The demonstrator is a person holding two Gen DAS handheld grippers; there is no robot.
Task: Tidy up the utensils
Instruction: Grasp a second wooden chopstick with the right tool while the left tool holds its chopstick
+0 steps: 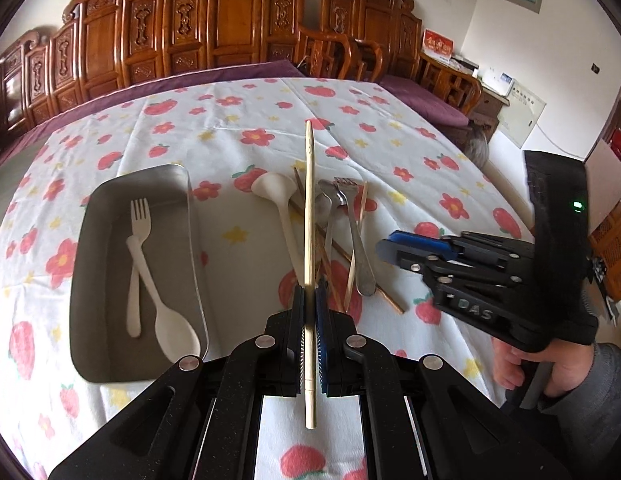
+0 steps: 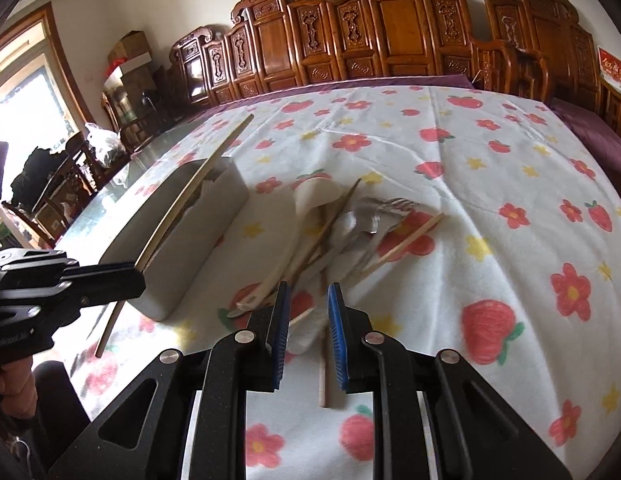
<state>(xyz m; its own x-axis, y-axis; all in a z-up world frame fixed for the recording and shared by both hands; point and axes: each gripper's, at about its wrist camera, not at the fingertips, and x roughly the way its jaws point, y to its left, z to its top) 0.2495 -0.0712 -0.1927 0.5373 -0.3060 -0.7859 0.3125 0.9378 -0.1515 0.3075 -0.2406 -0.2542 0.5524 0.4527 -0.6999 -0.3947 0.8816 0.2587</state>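
Your tablecloth (image 1: 238,140) is white, printed with red flowers, red strawberries and small yellow stars. Your tray (image 1: 90,264) is grey and holds a white fork (image 1: 137,248) and white spoon (image 1: 166,320). The chopstick (image 1: 309,240) is pale tan, pinched between blue pads (image 1: 321,336).

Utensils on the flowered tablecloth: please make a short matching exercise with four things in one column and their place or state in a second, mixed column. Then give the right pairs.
Things:
1. bamboo chopstick
2. white plastic fork
3. metal fork
4. right gripper

Place or state:
A. lies in the grey tray
B. open, above the pile
C. clamped in the left gripper
D. in the pile on the cloth

Pairs: 1-C, 2-A, 3-D, 4-B
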